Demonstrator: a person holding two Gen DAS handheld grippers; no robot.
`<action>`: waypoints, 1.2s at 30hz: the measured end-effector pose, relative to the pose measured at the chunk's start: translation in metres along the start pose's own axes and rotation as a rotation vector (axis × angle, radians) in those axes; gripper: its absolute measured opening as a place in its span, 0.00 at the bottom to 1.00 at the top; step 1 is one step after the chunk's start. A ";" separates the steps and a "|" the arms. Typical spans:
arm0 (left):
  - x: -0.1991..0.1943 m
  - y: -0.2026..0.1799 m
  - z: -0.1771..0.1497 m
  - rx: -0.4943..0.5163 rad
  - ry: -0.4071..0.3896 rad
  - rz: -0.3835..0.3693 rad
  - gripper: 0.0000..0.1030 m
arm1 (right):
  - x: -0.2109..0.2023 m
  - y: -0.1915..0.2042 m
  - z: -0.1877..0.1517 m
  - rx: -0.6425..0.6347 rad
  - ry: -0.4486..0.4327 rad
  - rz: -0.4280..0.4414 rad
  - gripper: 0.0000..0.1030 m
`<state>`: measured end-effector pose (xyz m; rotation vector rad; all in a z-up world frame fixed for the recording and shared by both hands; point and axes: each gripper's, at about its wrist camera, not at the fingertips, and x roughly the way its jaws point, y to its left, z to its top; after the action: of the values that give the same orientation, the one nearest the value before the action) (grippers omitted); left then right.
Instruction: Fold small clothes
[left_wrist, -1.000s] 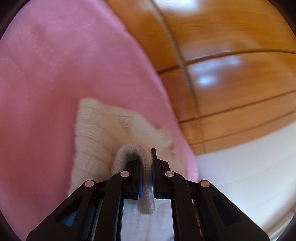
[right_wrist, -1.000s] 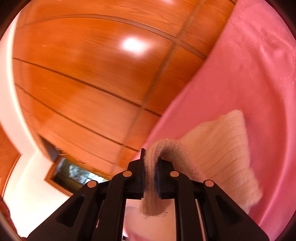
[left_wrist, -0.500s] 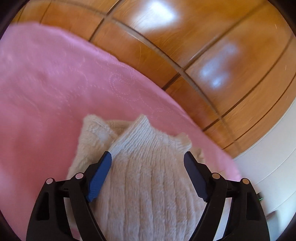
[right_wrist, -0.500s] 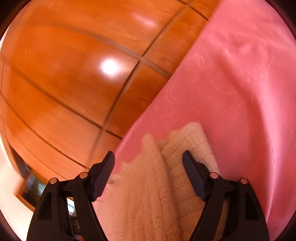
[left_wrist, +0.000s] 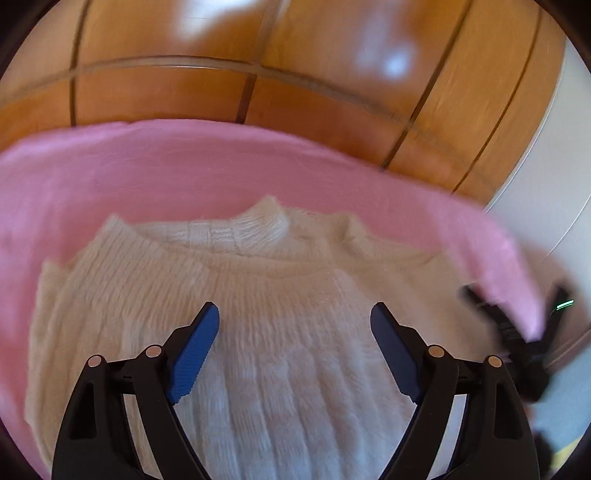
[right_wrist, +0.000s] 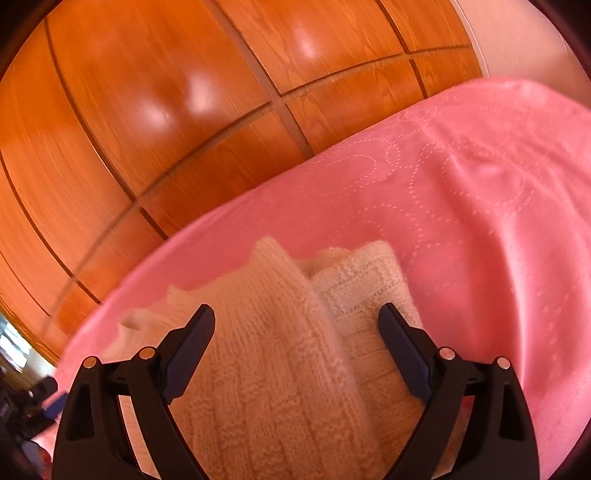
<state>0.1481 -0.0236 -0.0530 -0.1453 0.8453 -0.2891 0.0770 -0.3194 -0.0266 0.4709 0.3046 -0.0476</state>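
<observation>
A cream ribbed knit sweater (left_wrist: 280, 295) lies folded on a pink quilted cover (left_wrist: 184, 170). Seen from the left wrist, its folded top layer spreads wide under my left gripper (left_wrist: 295, 321), whose jaws are still opening and hold nothing. At the right edge of that view the other gripper (left_wrist: 517, 332) shows as a dark blur. From the right wrist the sweater (right_wrist: 273, 332) appears as a folded flap over a paler layer. My right gripper (right_wrist: 297, 323) hovers over it with its jaws opening wide, free of the knit.
Glossy wooden panels (right_wrist: 166, 110) rise right behind the pink cover (right_wrist: 480, 221). A white wall strip (left_wrist: 546, 177) stands at the right in the left wrist view. Dark clutter (right_wrist: 22, 402) sits low at the left edge of the right wrist view.
Both grippers held a fold of the knit a second ago and have let it go, jaws spreading wide. The left one rolled and drew back, so more of the sweater shows.
</observation>
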 end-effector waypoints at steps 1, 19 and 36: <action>0.010 -0.001 -0.001 0.030 0.009 0.058 0.81 | -0.003 0.001 0.000 -0.009 0.000 -0.030 0.87; 0.021 0.004 -0.020 0.039 -0.037 -0.007 0.93 | 0.040 0.086 -0.010 -0.446 0.185 -0.075 0.56; 0.055 -0.016 0.003 0.038 0.056 0.043 0.96 | 0.040 0.073 -0.013 -0.386 0.127 -0.097 0.61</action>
<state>0.1823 -0.0556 -0.0865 -0.0837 0.8969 -0.2697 0.1201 -0.2471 -0.0171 0.0756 0.4506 -0.0524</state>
